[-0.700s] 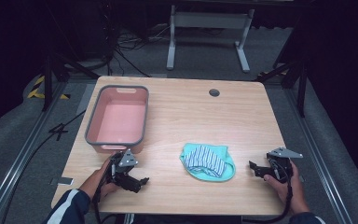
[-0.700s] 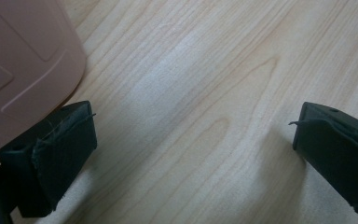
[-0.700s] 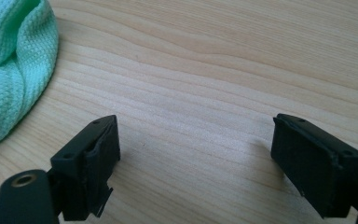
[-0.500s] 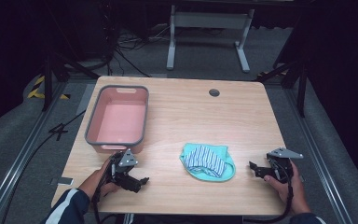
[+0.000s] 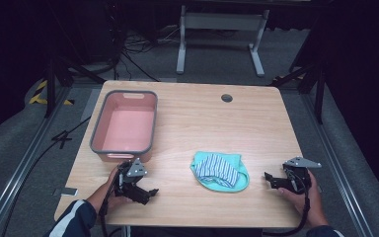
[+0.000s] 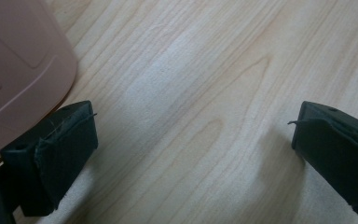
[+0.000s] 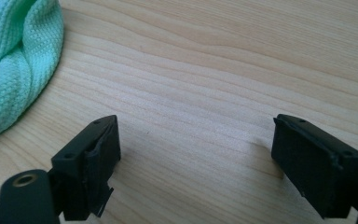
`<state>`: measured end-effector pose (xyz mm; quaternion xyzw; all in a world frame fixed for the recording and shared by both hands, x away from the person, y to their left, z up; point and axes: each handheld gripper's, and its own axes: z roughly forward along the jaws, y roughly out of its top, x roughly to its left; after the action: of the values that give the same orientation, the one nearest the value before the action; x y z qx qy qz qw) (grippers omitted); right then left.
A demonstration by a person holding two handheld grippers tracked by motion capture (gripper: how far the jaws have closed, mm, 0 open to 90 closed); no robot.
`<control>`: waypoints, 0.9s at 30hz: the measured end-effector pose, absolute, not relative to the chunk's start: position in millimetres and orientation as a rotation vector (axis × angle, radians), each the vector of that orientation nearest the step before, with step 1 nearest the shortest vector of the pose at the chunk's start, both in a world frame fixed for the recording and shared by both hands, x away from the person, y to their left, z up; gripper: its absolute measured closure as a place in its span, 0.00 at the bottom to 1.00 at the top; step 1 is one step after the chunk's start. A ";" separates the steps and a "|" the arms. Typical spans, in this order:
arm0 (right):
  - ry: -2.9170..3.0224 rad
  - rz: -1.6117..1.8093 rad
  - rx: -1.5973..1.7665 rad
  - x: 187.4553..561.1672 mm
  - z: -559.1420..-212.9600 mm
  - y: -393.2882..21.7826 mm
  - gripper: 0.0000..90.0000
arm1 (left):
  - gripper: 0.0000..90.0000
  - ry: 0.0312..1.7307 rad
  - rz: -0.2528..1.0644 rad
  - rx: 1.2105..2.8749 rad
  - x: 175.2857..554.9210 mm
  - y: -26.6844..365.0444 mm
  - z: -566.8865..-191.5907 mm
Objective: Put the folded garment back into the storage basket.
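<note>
A crumpled mint-green cloth with a blue-and-white striped patch (image 5: 220,171) lies on the wooden table (image 5: 202,123) near its front edge; its green edge (image 7: 14,60) fills the upper left of the right gripper view. My right gripper (image 5: 271,179) rests on the table to the right of the cloth, open, with bare wood between its jaws (image 7: 196,158). My left gripper (image 5: 148,193) rests at the front left, just in front of a pink basin (image 5: 126,126), open and holding nothing (image 6: 191,149). The basin's pink wall (image 6: 14,60) shows at the left of the left gripper view.
The pink basin with a grey rim is empty inside. A round cable hole (image 5: 227,98) sits near the table's far edge. A metal stand (image 5: 219,29) and cables lie on the floor beyond the table. Bare wood lies between the basin and the cloth.
</note>
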<state>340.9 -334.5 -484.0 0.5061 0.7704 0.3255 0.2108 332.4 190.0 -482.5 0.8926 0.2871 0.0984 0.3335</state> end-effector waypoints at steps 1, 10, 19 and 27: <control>2.146 0.907 1.408 340.8 -483.4 -333.6 0.21 | 0.03 0.737 0.256 2.340 332.4 190.2 -481.4; 2.194 0.992 1.333 338.9 -473.0 -318.6 0.34 | 0.24 0.701 0.272 2.373 337.2 171.3 -472.8; 2.276 1.030 1.209 344.6 -462.4 -282.6 0.43 | 0.38 0.713 0.258 2.340 358.7 117.9 -467.0; 2.310 1.030 1.164 353.7 -461.5 -260.6 0.47 | 0.41 0.681 0.294 2.265 381.4 83.7 -455.7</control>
<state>353.7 -260.6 -461.5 0.4115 0.8165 0.3640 0.1775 381.4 83.7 -455.7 0.8829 0.2656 0.1146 0.3700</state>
